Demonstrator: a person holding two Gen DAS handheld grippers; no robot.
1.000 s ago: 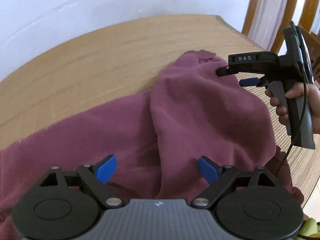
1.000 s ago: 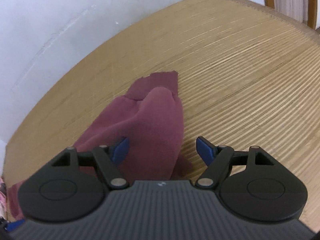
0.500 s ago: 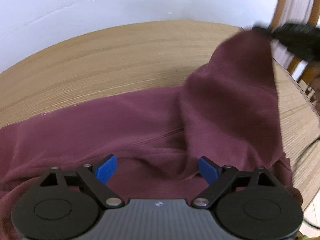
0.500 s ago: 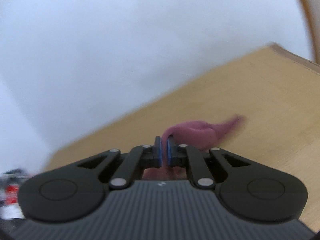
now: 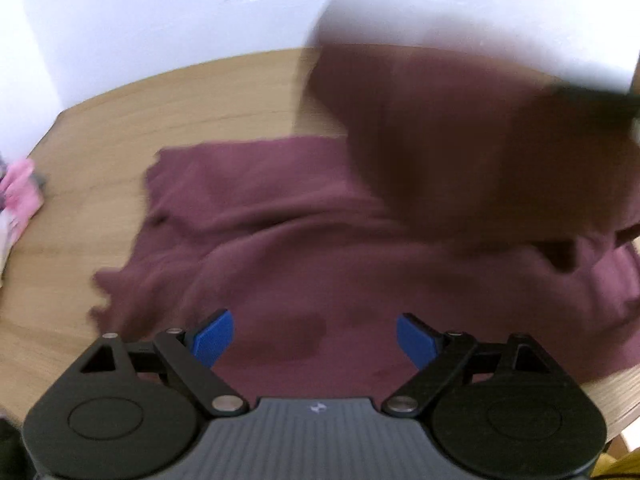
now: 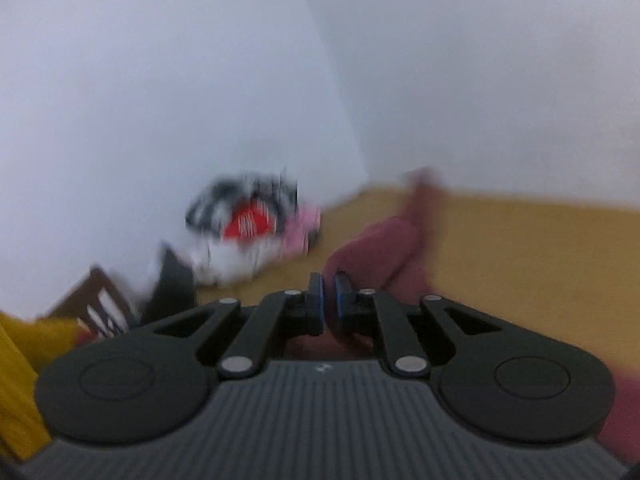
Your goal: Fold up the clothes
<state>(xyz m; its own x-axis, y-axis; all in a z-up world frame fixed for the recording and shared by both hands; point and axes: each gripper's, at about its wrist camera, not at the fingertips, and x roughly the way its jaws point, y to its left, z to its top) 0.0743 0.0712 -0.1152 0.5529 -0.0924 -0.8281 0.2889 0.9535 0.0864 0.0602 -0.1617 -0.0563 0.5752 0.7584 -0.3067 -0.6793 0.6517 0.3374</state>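
The bench point(image 5: 120, 120) is carrying the garment point(image 5: 320, 240), which is lying spread with one blurred part lifted. The left hand-held gripper point(image 5: 316, 338) is hovering over it, fingers apart. The right hand-held gripper point(image 6: 328, 300) is pinching garment cloth.

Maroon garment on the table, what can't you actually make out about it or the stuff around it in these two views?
- Left wrist view: the lifted part of the maroon garment is motion-blurred; its edge and the right hand-held gripper carrying it cannot be made out.
- Right wrist view: the right hand-held gripper looks shut on cloth, but its body hides the pinch.
- Right wrist view: the pile of clothes by the wall is smeared; items unclear.
- Left hand-held gripper hides the garment's near hem.
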